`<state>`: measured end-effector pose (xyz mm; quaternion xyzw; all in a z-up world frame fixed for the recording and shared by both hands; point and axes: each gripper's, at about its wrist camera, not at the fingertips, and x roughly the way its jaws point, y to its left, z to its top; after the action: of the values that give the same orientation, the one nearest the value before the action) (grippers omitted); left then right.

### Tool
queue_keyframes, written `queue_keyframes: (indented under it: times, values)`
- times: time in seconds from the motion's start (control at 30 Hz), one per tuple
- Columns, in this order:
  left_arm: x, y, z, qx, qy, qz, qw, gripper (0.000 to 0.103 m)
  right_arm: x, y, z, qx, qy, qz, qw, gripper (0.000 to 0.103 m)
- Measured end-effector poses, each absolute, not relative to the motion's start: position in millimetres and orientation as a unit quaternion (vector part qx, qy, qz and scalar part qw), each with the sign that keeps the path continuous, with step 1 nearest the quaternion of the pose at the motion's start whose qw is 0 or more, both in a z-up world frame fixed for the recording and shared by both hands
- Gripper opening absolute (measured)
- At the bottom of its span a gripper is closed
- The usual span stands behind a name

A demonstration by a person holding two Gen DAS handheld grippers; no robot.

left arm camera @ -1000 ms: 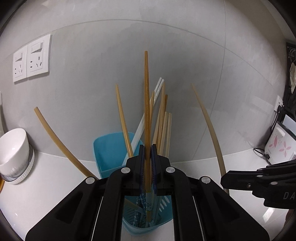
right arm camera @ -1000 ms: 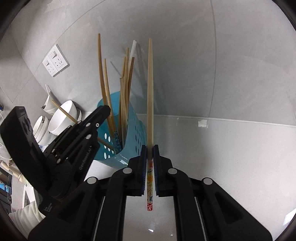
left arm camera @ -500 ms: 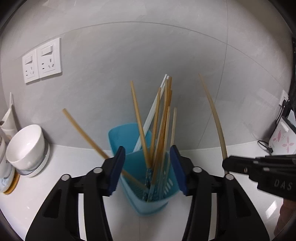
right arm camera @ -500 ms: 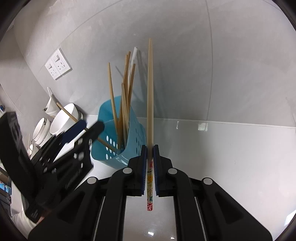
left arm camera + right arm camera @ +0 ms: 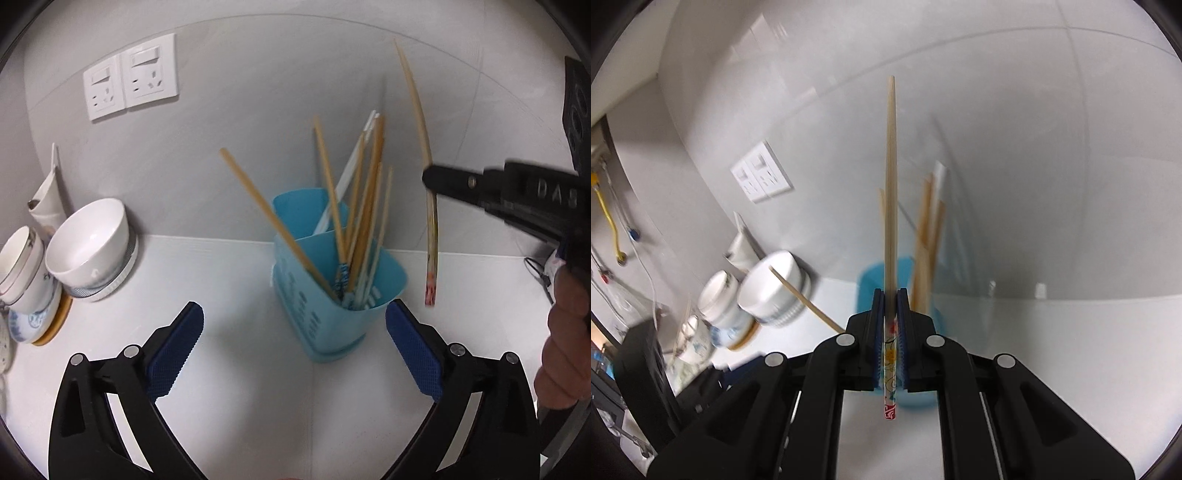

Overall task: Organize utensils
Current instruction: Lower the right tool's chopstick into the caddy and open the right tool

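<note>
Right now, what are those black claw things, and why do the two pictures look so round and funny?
Those claws are grippers: squeeze tools a person holds, one in each hand. Each carries a little round-lens camera looking along its fingers, which bends the picture.

One picture is from the left gripper. Its jaws are opening wide, with nothing between them. Ahead, on the white counter, stands a blue holder full of chopsticks. White bowls are stacked at the left. At the right edge you see the person's hand holding the other tool.

The other picture is from the right gripper. It is shut on one chopstick, thin end up, near the holder.
</note>
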<state>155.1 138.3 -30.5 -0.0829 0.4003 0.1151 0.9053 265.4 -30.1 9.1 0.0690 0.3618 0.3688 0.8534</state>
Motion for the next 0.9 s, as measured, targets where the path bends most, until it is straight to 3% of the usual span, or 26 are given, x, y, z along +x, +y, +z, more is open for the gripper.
queue_keyframes:
  times: [0.3, 0.8, 0.87, 0.9]
  values:
    - [144, 167, -37, -0.108, 0.413, 0.143, 0.893, 0.097, 270, -9, -8, 0.068, 0.314, 0.361, 0.875, 0.006]
    - [145, 183, -46, -0.117, 0.427, 0.162, 0.882, 0.097, 257, -2, -54, 0.004, 0.349, 0.294, 0.89, 0.009]
    - [145, 183, -44, -0.115, 0.429, 0.165, 0.881, 0.097, 255, -5, -47, -0.015, 0.355, 0.279, 0.892, 0.016]
    - [144, 184, -43, -0.117, 0.427, 0.167, 0.881, 0.097, 254, -8, -44, -0.016, 0.358, 0.276, 0.892, 0.027]
